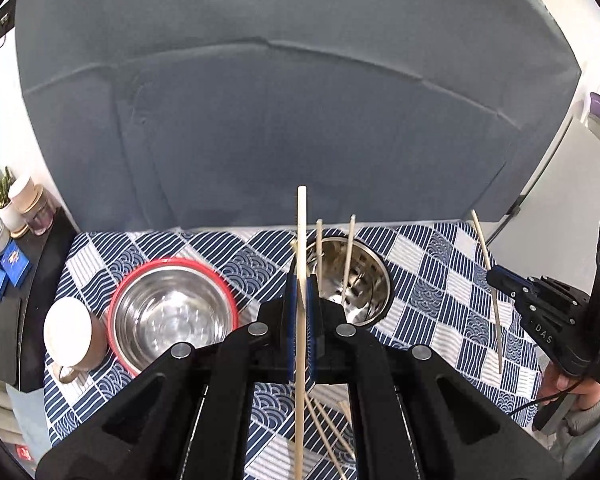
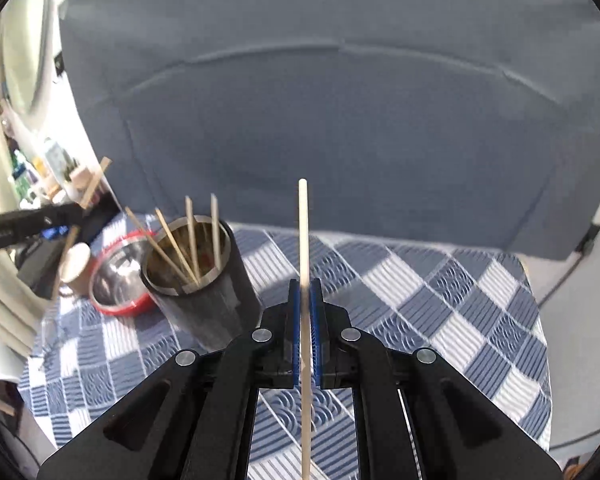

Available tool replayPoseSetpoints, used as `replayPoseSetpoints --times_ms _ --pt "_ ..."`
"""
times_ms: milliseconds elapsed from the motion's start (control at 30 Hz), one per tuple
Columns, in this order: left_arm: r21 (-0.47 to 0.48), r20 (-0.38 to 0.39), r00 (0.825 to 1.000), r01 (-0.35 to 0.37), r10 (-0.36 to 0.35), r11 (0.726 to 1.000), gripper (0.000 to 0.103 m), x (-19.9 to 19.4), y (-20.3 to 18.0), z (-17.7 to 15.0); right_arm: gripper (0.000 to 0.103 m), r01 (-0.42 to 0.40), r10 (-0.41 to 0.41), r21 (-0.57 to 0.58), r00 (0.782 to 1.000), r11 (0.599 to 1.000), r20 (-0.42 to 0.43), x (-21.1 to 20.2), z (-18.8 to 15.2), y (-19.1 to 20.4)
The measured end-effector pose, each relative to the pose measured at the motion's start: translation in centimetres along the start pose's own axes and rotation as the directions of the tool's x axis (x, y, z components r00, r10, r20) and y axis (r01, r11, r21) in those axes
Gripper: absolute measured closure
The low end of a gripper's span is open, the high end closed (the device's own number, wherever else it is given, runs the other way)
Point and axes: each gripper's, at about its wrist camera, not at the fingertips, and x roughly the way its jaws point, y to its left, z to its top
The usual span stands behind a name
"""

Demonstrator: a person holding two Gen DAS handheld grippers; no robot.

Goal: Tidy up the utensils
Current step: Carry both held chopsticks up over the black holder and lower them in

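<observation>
My left gripper [image 1: 300,280] is shut on a wooden chopstick [image 1: 301,240] held upright, close in front of the steel utensil holder [image 1: 374,280], which has chopsticks [image 1: 348,256] standing in it. My right gripper [image 2: 305,292] is shut on another chopstick [image 2: 304,232], upright above the cloth, to the right of the holder [image 2: 204,300]. In the left wrist view the right gripper [image 1: 496,276] shows at the right with its chopstick [image 1: 488,264]. The left gripper [image 2: 74,212] shows at the left of the right wrist view. Several loose chopsticks [image 1: 328,428] lie on the cloth below my left gripper.
A red-rimmed steel bowl [image 1: 172,312] and a white mug [image 1: 70,336] stand left of the holder on the blue checked cloth [image 1: 432,280]. A grey sofa [image 1: 300,120] rises behind the table. Small pots and boxes [image 1: 8,240] crowd a dark side surface at the left.
</observation>
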Motion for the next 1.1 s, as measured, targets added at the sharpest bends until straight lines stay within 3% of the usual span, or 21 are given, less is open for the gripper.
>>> replayPoseSetpoints --times_ms 667,833,967,1100 --pt "-0.025 0.108 0.992 0.063 -0.060 0.998 0.098 2.5 -0.9 3.2 0.098 -0.184 0.186 -0.036 0.978 0.982 0.093 3.2 6.5 3.7" --pt "-0.039 0.172 0.981 0.093 -0.085 0.995 0.098 3.3 -0.6 3.4 0.098 -0.277 0.274 0.000 0.950 0.961 0.148 4.6 7.4 4.0" --pt "-0.024 0.257 0.960 0.121 -0.111 0.992 0.098 3.6 -0.8 3.4 0.098 -0.312 0.305 0.007 0.932 0.950 0.197 5.7 7.8 4.3" --pt "-0.022 0.290 0.950 0.131 -0.119 0.991 0.098 4.1 -1.0 3.8 0.098 -0.347 0.332 0.023 0.911 0.937 0.245 6.7 8.0 4.6"
